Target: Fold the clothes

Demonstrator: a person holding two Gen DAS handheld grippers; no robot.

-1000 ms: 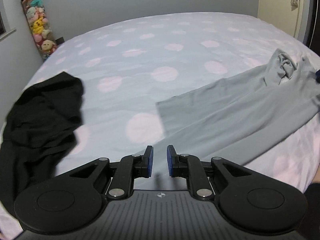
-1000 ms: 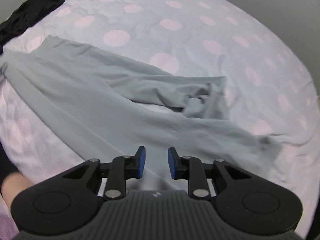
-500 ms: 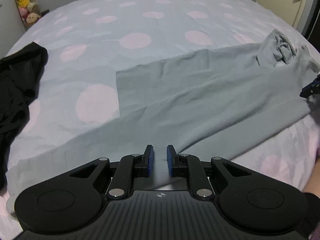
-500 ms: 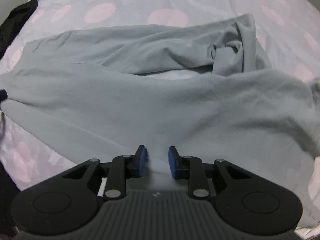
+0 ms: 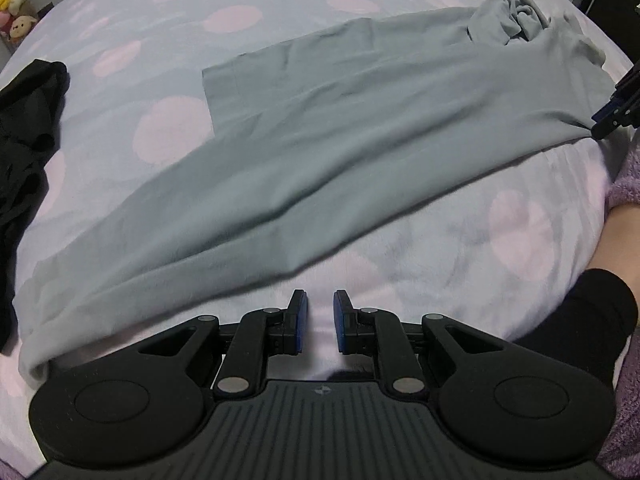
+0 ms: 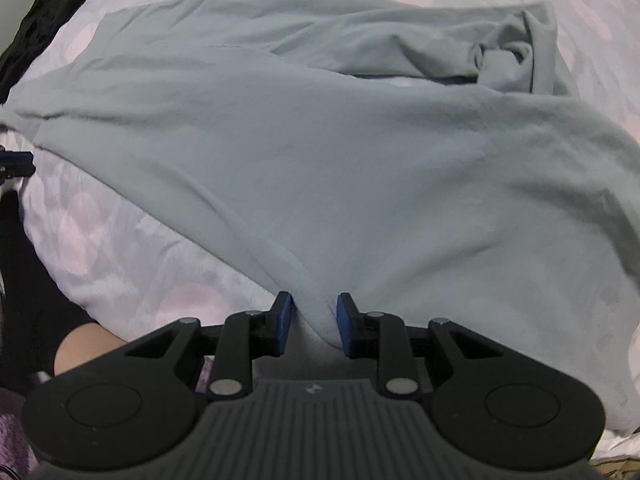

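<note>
Across the bed sheet (image 5: pixel 520 248), pale with pink dots, a grey garment (image 5: pixel 360 120) lies spread out, running in the left wrist view from about 8 o'clock near the lower left edge up to 1 o'clock, where part of it is bunched into a small crumpled knot. One flat rectangular section of it sticks out toward 11 o'clock. A black garment (image 5: pixel 28 136) lies heaped at 9 o'clock, apart from the grey one.

The left gripper (image 5: pixel 319 322) sits at 6 o'clock in its own view, pointing steeply down at bare sheet just short of the grey garment's near edge. Its blue pads stand a narrow gap apart with nothing between them. At 3 o'clock in that view the tip of the right gripper (image 5: pixel 610 118) meets the garment's edge, and a fuzzy purple sleeve (image 5: pixel 624 184) shows just below it.

In the right wrist view the grey garment (image 6: pixel 340 168) fills most of the frame, the crumpled knot at 1 o'clock. The right gripper (image 6: pixel 314 330) at 6 o'clock has a fold of the garment's near edge lying between its parted pads; whether the pads actually press on the cloth I cannot tell. At 9 o'clock the left gripper's blue tip (image 6: pixel 14 160) peeks in at the frame edge, beside the sheet (image 6: pixel 120 248).
</note>
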